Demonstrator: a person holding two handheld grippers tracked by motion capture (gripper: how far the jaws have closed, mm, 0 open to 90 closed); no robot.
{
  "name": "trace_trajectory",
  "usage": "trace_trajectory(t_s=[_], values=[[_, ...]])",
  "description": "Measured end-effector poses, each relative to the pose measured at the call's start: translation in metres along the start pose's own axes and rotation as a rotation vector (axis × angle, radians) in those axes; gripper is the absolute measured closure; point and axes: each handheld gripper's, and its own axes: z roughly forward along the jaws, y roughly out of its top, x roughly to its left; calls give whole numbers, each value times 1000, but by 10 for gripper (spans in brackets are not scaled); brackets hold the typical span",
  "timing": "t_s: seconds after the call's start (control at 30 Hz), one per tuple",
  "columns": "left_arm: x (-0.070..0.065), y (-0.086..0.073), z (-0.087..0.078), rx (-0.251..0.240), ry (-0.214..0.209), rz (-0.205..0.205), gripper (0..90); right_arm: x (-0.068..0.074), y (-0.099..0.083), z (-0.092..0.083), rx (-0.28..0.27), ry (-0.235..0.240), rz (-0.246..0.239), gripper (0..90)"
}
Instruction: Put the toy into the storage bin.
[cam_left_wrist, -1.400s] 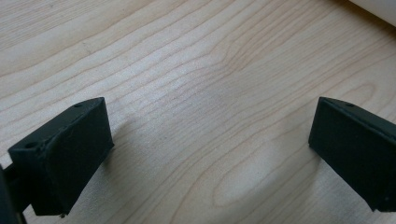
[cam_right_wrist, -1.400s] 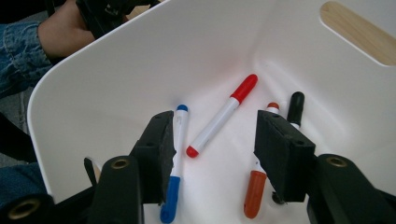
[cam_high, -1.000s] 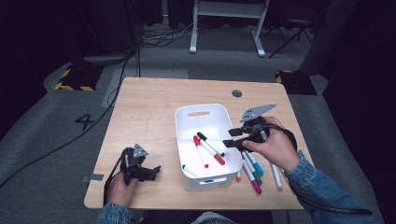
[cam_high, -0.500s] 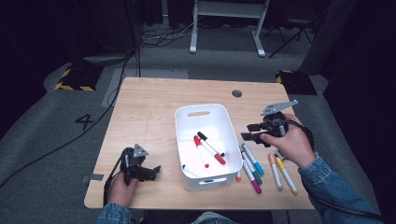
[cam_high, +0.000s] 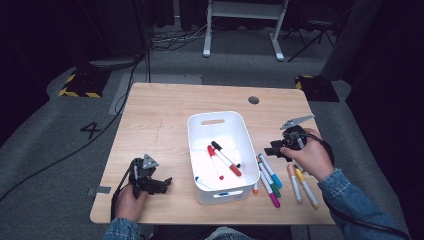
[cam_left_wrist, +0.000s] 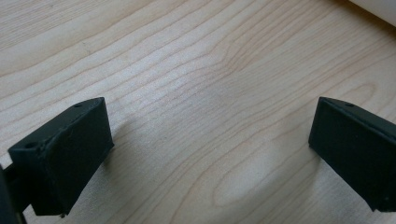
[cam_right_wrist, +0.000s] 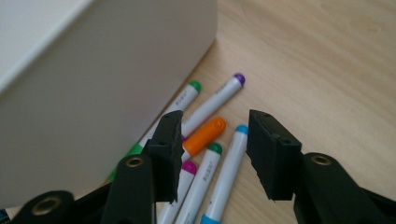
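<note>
Right gripper view is looking straight down its own jaws at the markers (cam_right_wrist: 212, 140) lying on the worktop (cam_right_wrist: 327, 60) just beside the bin (cam_right_wrist: 93, 79). The right gripper (cam_right_wrist: 215, 154) is hanging over them with its jaws part open and nothing pinched; they've just been closing a bit, but they're still empty. The orange marker (cam_right_wrist: 204, 136) and the light-blue capped one (cam_right_wrist: 229, 172) are sitting right in the gap, so that's where I'd be aiming.

To do this pick well, I'd be choosing one pen and squaring the jaws across its barrel, not along it. They're lying close together, so coming down sloppy is probably going to grab two or roll one away. Keeping clear of the bin wall matters too.

High view is showing the right gripper (cam_high: 278, 148) beside the bin (cam_high: 200, 150), near the top of the marker row (cam_high: 280, 180), with a few pens (cam_high: 225, 159) already inside. The left gripper (cam_high: 160, 184) is resting on the worktop (cam_high: 160, 115) well apart, jaws spread wide on bare wood.
</note>
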Motion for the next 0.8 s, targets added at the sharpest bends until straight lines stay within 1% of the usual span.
trace_trajectory(t_s=[0.03,0.07,0.1,0.13,0.17,0.23,0.3,0.37,0.6,0.63,0.73,0.77,0.8], values=[[0,0,0,0,0,0,0,0,0,0,0,0,0,569],[0,0,0,0,0,0,0,-1,-2,2,15,-2,2,580],[0,0,0,0,1,0,0,-5,-9,10,48,-3,13,599],[0,0,0,0,1,0,0,-5,-9,10,48,-3,13,599],[0,0,0,0,0,0,0,-8,-15,18,76,-4,14,612],[0,0,0,0,-1,0,0,-9,-17,20,84,-6,16,617],[0,0,0,0,0,0,0,-11,-21,26,105,0,19,626],[0,0,0,0,-1,0,0,-15,-27,34,135,-9,31,630],[0,0,0,0,1,1,0,-21,-38,49,178,-9,48,638],[0,0,0,0,0,0,0,-21,-40,53,193,-7,52,644],[0,0,0,0,1,0,0,-21,-42,57,206,-9,56,652],[0,0,0,-1,2,1,0,-21,-43,58,212,-12,54,662],[0,0,0,0,0,0,0,-21,-45,61,228,-19,57,682]])
